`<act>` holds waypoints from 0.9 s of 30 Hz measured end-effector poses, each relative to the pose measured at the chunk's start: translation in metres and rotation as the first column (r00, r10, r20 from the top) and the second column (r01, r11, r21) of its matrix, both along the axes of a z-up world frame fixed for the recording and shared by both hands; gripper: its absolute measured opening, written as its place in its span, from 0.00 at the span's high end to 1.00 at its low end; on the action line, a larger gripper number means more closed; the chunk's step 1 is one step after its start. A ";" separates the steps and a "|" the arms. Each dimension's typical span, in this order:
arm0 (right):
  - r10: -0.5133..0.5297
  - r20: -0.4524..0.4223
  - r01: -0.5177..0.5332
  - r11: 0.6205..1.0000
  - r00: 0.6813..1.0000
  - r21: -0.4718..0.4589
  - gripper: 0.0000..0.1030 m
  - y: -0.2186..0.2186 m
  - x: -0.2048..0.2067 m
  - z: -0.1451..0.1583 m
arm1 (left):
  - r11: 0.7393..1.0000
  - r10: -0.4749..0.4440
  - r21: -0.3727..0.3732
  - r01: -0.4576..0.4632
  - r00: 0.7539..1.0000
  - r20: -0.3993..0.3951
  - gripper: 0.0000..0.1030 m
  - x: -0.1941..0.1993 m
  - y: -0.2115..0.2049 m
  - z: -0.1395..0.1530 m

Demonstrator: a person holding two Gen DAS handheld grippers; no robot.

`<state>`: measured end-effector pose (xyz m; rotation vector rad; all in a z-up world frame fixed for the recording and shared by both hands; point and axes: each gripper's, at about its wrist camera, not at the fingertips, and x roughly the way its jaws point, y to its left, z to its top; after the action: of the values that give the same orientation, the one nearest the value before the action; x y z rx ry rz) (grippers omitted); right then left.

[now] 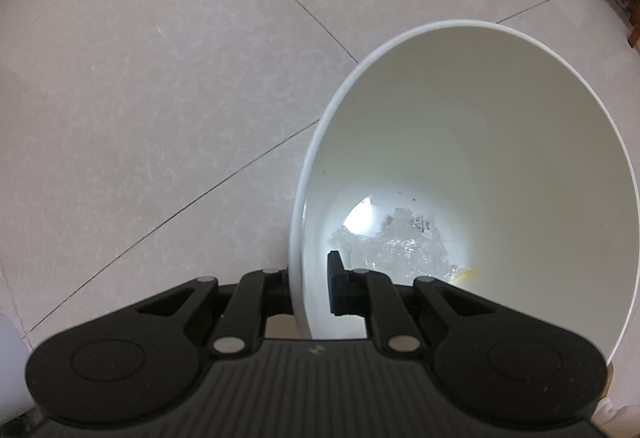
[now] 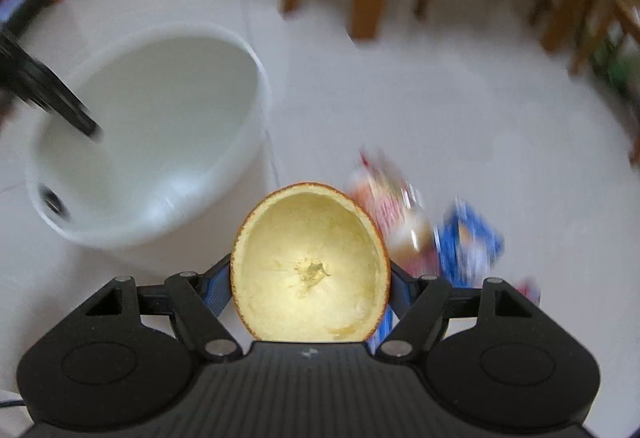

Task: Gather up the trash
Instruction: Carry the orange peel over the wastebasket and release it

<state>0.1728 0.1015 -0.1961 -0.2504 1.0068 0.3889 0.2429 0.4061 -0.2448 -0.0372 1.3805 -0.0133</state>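
Orange peel half (image 2: 310, 266), cup-shaped, sits lower centre of the right wrist view, clamped between the right gripper (image 2: 310, 288) fingers; its pale pithy hollow faces the camera, long axis running up the frame. Left gripper (image 1: 310, 286) fingers are clamped together on the rim of the round white plastic bin (image 1: 520, 142), which holds crumpled clear plastic (image 1: 400, 246).

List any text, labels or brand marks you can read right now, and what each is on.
No text is legible.
Crumpled clear plastic wrapper inside the white plastic bin: small dark print, too small to read.
Red-and-white packet and blue-and-white packet on the floor: motion-blurred, unreadable.
Halved orange peel: no text.
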 end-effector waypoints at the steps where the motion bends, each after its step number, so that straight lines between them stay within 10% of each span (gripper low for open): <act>1: 0.029 0.017 -0.029 1.000 0.999 0.011 0.23 0.009 0.002 0.010 | 1.000 0.001 0.000 -0.001 1.000 0.001 0.90 0.000 0.000 0.000; 13: 0.213 0.021 -0.214 0.973 0.977 0.089 0.22 0.096 0.017 0.018 | 1.000 -0.003 -0.010 0.003 1.000 0.006 0.90 0.000 0.002 0.001; 19: 0.215 0.042 -0.217 0.974 0.976 0.064 0.00 0.092 0.013 0.011 | 1.000 -0.004 -0.011 0.004 1.000 0.007 0.90 -0.001 0.003 0.002; 27: 0.198 0.087 -0.204 0.977 0.976 0.061 0.00 0.071 0.014 0.025 | 1.000 -0.002 -0.010 0.002 1.000 0.003 0.90 0.002 0.002 0.002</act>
<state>0.1872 0.1722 -0.1707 -0.3041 0.8893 0.5923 0.2446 0.4083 -0.2433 -0.0436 1.3775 -0.0221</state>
